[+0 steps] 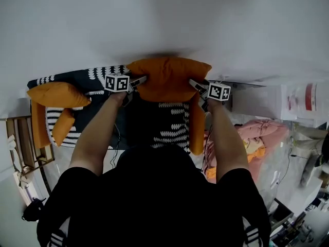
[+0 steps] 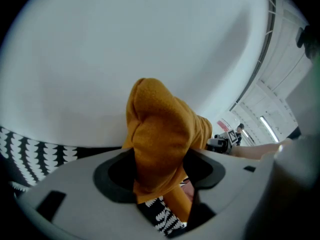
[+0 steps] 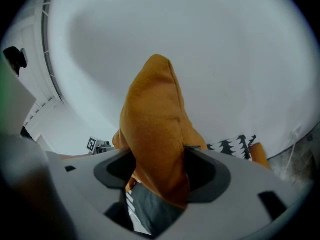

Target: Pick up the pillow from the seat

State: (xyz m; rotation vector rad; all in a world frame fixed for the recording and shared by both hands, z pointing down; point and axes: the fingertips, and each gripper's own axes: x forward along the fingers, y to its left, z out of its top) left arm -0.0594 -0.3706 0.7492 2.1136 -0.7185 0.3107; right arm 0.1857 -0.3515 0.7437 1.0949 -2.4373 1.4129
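**Orange pillow held at both ends above the seat**

Nearest to us, the person's two bare forearms (image 1: 97,133) reach forward from black short sleeves. Each carries a grey two-jaw gripper with a marker cube. The left gripper (image 1: 139,81) has its jaws closed on the left end of the plump orange fabric pillow (image 1: 167,78). In the left gripper view the cloth is bunched and pinched between the pads (image 2: 160,176). The right gripper (image 1: 197,86) clamps the pillow's right end in the same way, with a fold of orange fabric squeezed between its jaws (image 3: 159,176).

The pillow hangs between the two grippers with its long axis running left to right, one end towards each gripper.

Below and behind it lies the black-and-white patterned seat (image 1: 172,127), which has an orange padded armrest (image 1: 196,130) on its right side. A second orange cushion (image 1: 57,94) rests at the seat's left, well apart from the pillow. Farthest back stands the plain white wall (image 1: 164,19).
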